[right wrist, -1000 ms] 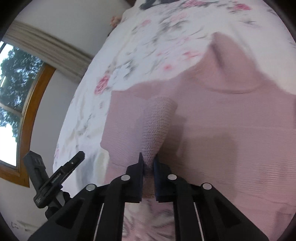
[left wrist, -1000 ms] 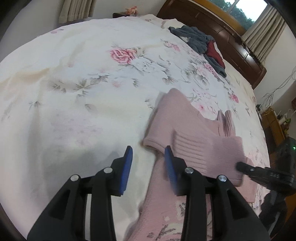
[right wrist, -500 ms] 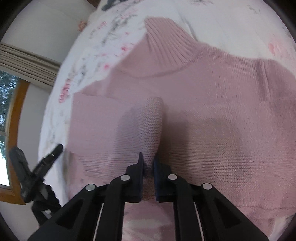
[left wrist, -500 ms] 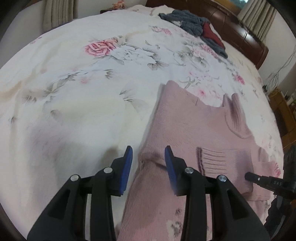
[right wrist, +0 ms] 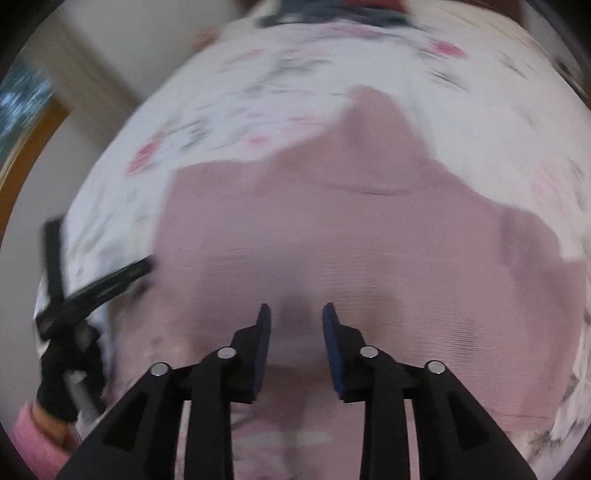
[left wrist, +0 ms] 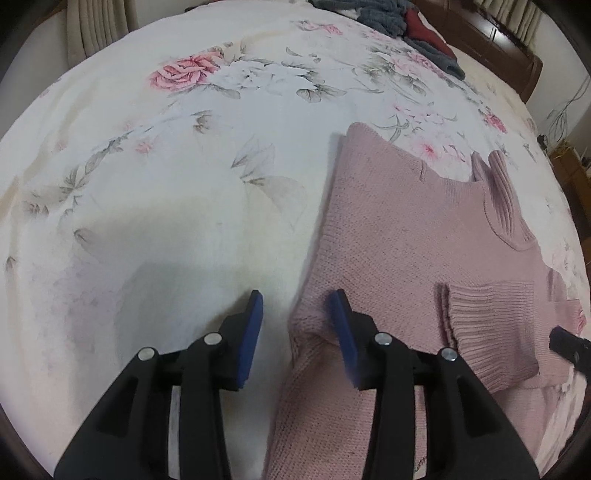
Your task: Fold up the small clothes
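Sweater (left wrist: pixel 406 236) flat on floral bedspread (left wrist: pixel 184 155)

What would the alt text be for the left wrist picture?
An open left gripper hovers at the left edge of a pink sweater on a floral bedspread, one cuff folded across it. Dark clothes lie farther back.

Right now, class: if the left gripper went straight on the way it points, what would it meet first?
Probably the left edge of the pink sweater, which lies between the open left gripper fingers; depth is unclear.
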The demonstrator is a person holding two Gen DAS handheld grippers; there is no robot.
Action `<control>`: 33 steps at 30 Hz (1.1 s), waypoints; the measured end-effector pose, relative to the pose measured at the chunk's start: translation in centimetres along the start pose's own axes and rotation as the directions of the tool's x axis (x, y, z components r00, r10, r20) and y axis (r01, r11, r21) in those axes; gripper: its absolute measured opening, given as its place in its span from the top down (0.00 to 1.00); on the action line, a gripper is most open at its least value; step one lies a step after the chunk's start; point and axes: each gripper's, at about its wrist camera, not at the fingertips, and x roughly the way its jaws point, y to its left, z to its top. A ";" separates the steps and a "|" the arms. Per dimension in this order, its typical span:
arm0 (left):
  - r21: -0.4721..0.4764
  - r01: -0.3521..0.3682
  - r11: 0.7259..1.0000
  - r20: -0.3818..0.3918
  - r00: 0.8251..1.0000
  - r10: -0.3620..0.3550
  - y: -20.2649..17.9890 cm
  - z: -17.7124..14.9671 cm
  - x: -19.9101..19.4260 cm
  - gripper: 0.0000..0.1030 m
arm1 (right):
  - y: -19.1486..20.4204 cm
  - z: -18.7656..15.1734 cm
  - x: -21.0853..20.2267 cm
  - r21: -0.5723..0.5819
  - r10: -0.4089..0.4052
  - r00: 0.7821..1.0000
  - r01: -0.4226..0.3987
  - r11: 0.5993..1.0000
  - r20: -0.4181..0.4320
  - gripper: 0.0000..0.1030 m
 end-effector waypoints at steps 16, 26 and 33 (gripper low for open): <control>-0.007 0.055 0.998 -0.050 0.997 -0.055 0.6 0.4 0.8 0.58 | 9.3 -1.5 8.3 -0.245 -0.210 0.975 0.187 0.951 -0.071 0.37; 0.001 0.038 0.999 -0.053 0.998 -0.038 0.3 0.6 0.8 0.58 | 2.5 -0.6 3.1 0.013 0.022 1.000 -0.022 1.000 -0.007 0.92; 0.007 0.022 1.000 -0.054 0.998 -0.021 0.2 0.5 0.9 0.58 | -6.1 -2.0 -4.3 0.294 0.107 0.981 -0.151 0.944 0.161 0.92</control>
